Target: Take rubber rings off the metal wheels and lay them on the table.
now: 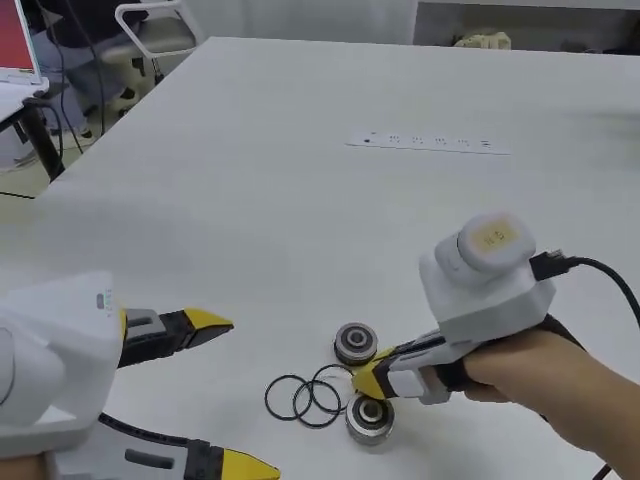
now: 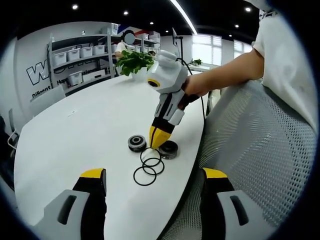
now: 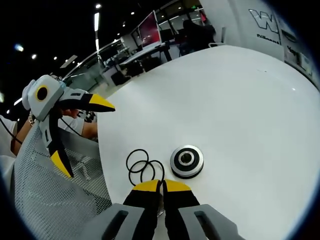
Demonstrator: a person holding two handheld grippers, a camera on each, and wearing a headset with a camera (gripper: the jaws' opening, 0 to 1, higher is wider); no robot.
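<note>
- Three thin black rubber rings lie flat and overlapping on the white counter, in a short row just beside two metal wheels.
- Both wheels lie flat, hubs facing up.
- The right tongs are closed, with their tips between the wheels at the nearest ring.
- The left tongs gape wide, clear of the rings.

White power strip lies flat on the far worktop. White chair and red screen sit past the worktop's left corner. Left gripper view: leafy green plant, shelves with white bins, wall lettering, grey mesh chair back, ceiling light strip.
</note>
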